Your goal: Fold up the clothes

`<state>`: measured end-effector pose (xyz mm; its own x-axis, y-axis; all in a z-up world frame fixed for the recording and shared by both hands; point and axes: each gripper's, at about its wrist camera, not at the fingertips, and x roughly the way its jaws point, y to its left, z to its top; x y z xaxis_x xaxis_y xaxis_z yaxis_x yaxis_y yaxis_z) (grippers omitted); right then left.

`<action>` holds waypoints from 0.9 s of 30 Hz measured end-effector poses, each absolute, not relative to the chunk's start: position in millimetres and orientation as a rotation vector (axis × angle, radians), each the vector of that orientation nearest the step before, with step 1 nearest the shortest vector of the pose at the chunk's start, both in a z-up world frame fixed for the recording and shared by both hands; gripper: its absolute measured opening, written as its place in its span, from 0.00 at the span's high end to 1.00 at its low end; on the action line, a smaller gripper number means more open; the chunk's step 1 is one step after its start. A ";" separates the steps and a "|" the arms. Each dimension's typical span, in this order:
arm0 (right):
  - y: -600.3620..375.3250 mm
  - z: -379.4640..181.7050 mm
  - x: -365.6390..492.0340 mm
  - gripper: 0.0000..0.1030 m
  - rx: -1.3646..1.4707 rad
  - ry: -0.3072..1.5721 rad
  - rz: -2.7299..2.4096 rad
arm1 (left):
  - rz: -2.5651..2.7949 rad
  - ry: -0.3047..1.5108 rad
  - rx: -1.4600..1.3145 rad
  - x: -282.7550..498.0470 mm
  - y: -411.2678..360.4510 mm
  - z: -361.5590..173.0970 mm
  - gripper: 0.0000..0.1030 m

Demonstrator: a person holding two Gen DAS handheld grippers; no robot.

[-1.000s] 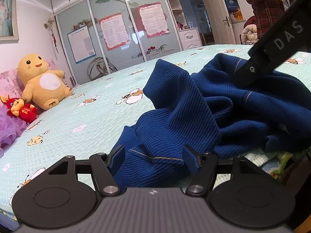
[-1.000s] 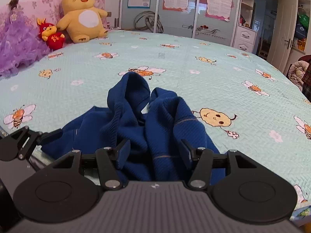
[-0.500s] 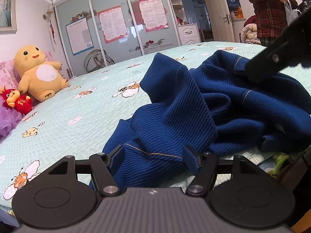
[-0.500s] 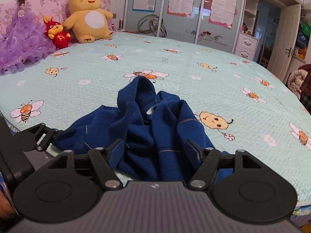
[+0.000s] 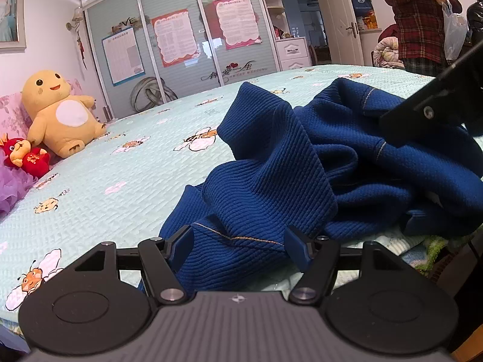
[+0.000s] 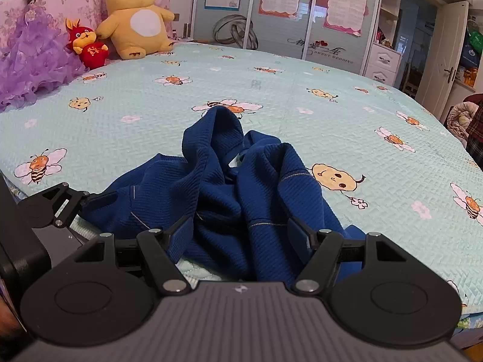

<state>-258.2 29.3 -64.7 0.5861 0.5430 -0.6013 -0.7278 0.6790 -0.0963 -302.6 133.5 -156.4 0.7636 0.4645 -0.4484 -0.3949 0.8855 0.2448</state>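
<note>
A crumpled blue sweater (image 5: 271, 181) lies on the bed (image 5: 120, 181) — just ahead of both tools. The left tool (image 5: 238, 246) and right tool (image 6: 241, 235) stand apart — fabric between their pads, unclamped.

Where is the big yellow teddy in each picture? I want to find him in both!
Left wrist view: the yellow plush toy sits at the far left, halfway up, at the head of the bed.
Right wrist view: the yellow plush toy sits at the top, left of middle.
Shared landmark: the small red plush toy is right beside him on his left in both views.
</note>
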 end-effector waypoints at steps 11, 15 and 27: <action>29.6 -68.6 -259.3 0.33 -0.358 0.583 0.754 | 0.468 0.524 0.127 -304.6 137.1 -155.2 0.31; 29.0 -71.9 -258.1 0.33 -0.363 0.593 0.749 | 0.469 0.523 0.125 -305.0 138.7 -155.3 0.31; 35.0 -81.3 -252.0 0.33 -0.366 0.625 0.762 | 0.476 0.533 0.113 -307.4 142.4 -153.9 0.30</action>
<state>-252.0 35.0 -81.3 0.5575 0.5248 -0.6433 -0.7333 0.6746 -0.0851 -307.4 142.4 -153.9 0.7555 0.4646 -0.4620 -0.4067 0.8854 0.2253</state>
